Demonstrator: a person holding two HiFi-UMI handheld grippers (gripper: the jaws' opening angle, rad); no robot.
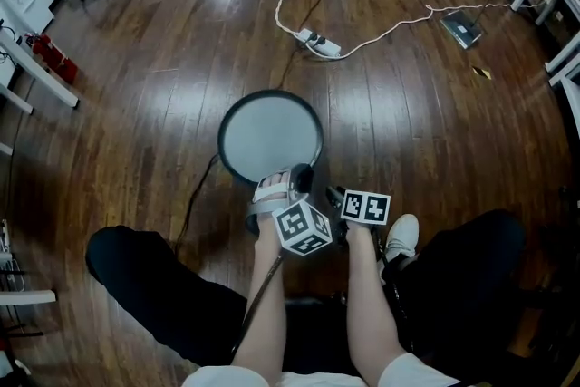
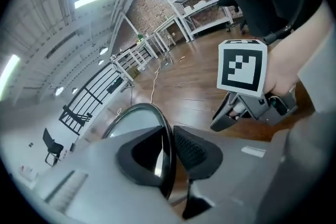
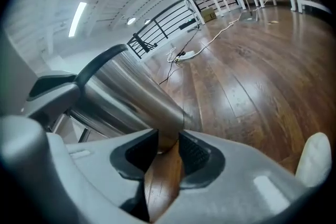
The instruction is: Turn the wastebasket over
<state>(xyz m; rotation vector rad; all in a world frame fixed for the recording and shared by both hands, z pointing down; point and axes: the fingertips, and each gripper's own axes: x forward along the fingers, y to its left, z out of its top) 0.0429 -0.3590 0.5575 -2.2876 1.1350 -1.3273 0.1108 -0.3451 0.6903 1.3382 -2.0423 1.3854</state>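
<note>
The wastebasket (image 1: 270, 136) stands on the wood floor just ahead of my knees; from above it shows as a grey round face inside a black rim. My left gripper (image 1: 294, 179) is at its near edge. In the left gripper view the black rim (image 2: 160, 118) runs between the two pads, and the left gripper (image 2: 169, 152) is shut on it. My right gripper (image 1: 333, 195) is just right of it, low beside the basket. In the right gripper view the shiny steel wall (image 3: 126, 92) ends at the mouth of the right gripper (image 3: 168, 149), whose jaws stand apart with floor showing between them.
A power strip (image 1: 319, 43) with a white cable lies on the floor beyond the basket, and a black cable (image 1: 195, 195) runs along its left. A grey flat device (image 1: 462, 29) is at the far right. White table legs line both sides. My legs and a white shoe (image 1: 401, 236) are close behind.
</note>
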